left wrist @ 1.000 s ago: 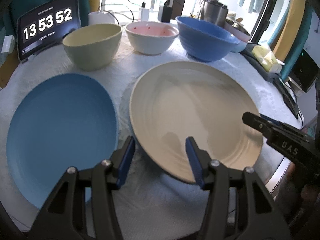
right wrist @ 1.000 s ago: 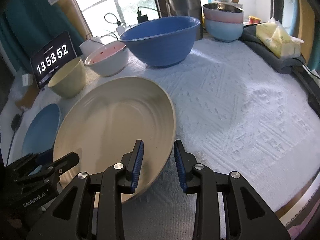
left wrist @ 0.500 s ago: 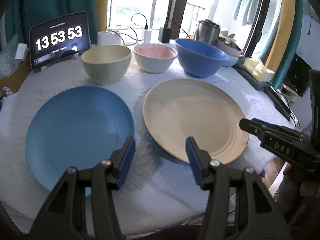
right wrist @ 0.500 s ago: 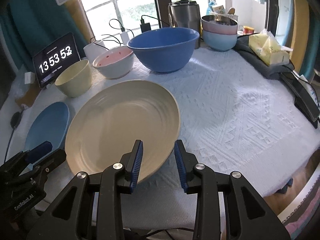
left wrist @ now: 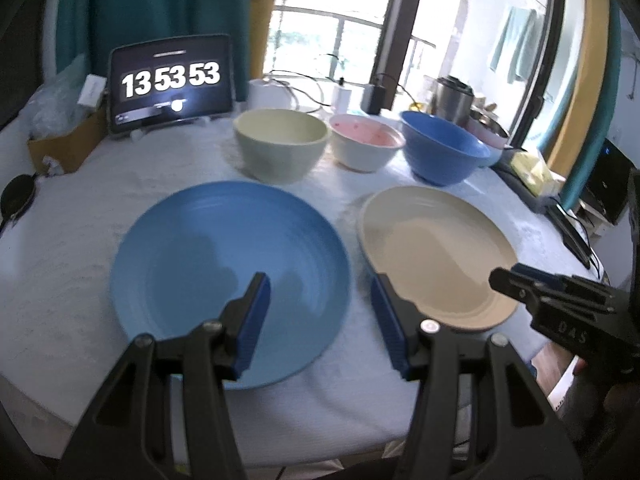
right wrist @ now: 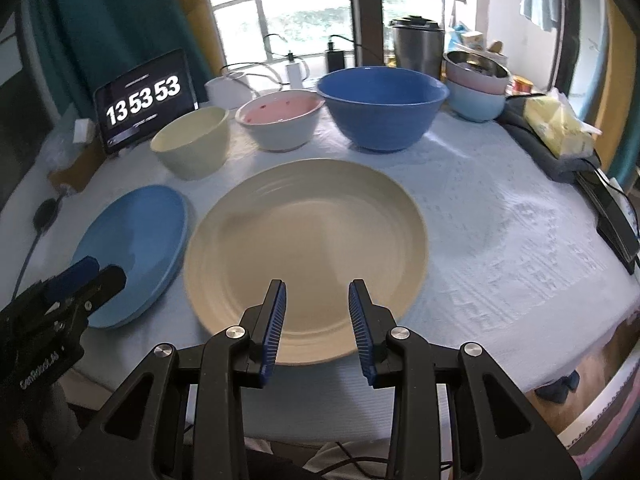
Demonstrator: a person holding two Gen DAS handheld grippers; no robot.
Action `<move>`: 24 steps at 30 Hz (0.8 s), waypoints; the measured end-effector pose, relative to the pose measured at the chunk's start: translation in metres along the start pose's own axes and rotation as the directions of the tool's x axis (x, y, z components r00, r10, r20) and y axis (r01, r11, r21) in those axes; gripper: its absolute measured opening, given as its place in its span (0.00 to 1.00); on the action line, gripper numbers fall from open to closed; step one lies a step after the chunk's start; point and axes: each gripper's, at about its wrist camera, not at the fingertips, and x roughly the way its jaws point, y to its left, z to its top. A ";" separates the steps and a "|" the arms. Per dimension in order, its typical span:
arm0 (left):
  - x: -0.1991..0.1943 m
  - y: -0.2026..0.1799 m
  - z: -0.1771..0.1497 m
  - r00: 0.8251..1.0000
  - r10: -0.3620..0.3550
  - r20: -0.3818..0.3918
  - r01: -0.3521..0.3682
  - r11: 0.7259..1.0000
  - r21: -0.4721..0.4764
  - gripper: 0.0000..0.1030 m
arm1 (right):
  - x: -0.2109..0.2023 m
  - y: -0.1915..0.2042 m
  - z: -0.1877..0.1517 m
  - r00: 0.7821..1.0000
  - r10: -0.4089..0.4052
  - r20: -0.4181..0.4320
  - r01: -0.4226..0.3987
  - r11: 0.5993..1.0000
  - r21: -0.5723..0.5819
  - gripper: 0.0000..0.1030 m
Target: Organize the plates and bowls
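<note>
A blue plate and a cream plate lie side by side on the white cloth. Behind them stand a pale yellow bowl, a white bowl with a pink inside and a large blue bowl. My left gripper hovers open over the blue plate's near right rim, holding nothing. My right gripper hangs open above the near rim of the cream plate, also holding nothing. In the right wrist view the blue plate lies left, with the left gripper over it.
A tablet clock stands at the back left beside chargers and cables. Stacked small bowls, a metal pot and a yellow tissue pack fill the back right. The table's near edge is just under the grippers.
Both grippers have drawn back and risen away from the cream plate, which lies flat. The left one has swung left, from the cream plate's rim to the blue plate.
</note>
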 end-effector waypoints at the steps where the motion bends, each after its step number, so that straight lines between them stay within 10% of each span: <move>1: 0.000 0.003 0.000 1.000 0.005 0.003 -0.005 1.000 -0.005 0.53 | 0.001 0.005 0.000 1.000 0.004 -0.003 -0.004 1.000 -0.009 0.34; 24: 0.015 0.104 -0.005 0.992 0.129 0.001 -0.128 0.983 -0.131 0.53 | 0.048 0.093 0.012 0.995 0.039 -0.097 -0.053 0.987 -0.152 0.34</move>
